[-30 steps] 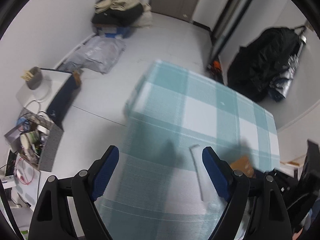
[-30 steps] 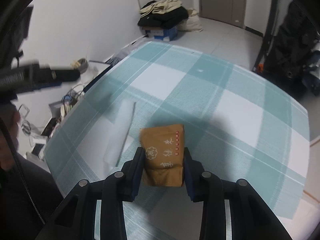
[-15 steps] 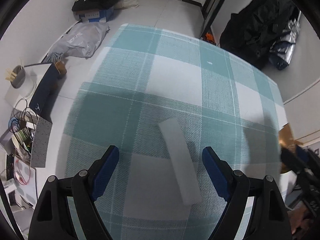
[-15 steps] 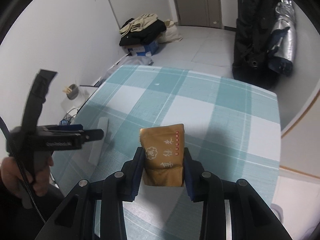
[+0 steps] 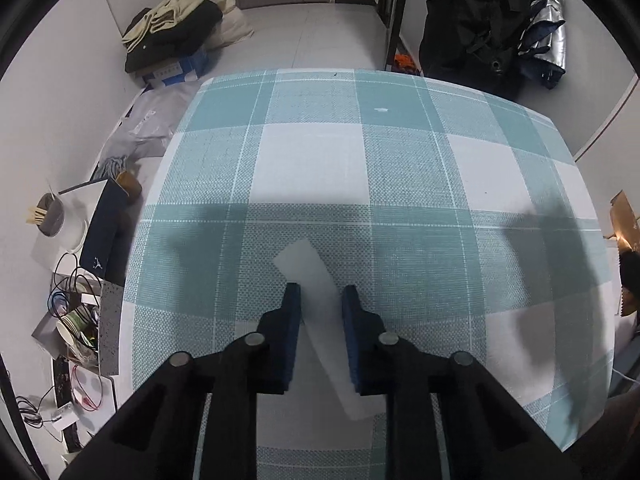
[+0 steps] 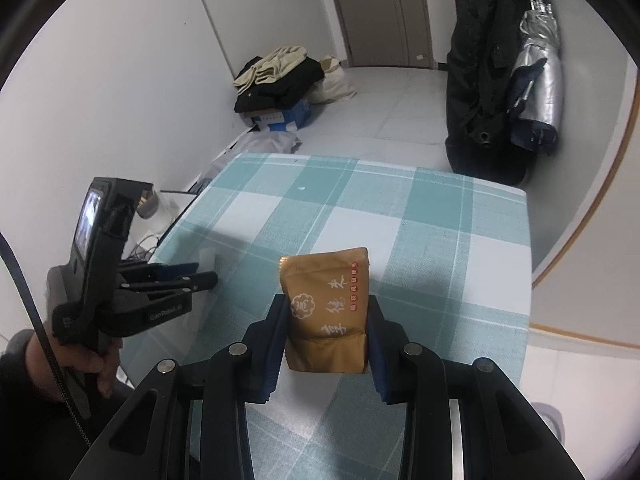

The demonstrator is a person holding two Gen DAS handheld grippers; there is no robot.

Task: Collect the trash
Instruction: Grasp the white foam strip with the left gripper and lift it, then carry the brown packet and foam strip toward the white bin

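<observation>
A long white wrapper strip (image 5: pixel 308 268) lies on the teal-and-white checked tablecloth (image 5: pixel 400 160). My left gripper (image 5: pixel 320 300) has closed around its middle, a blue pad against each side. The strip's far end shows past the fingertips in the right wrist view (image 6: pixel 207 257). My right gripper (image 6: pixel 326 320) is shut on a brown snack packet (image 6: pixel 326 300) with white characters, held upright above the table's right side. The packet's edge shows at the far right of the left wrist view (image 5: pixel 622 220). The left gripper (image 6: pixel 188 274) shows at the left of the right wrist view.
A box of cables and clutter (image 5: pixel 76 320) and a cup on a white container (image 5: pixel 52 216) sit on the floor left of the table. Clothes on a box (image 5: pixel 172 36) lie by the far wall. A black coat and silver cover (image 6: pixel 504 80) hang at right.
My left gripper has come down over the white strip and closed from wide open onto it. My right gripper has lifted the brown packet up and back, away from the table.
</observation>
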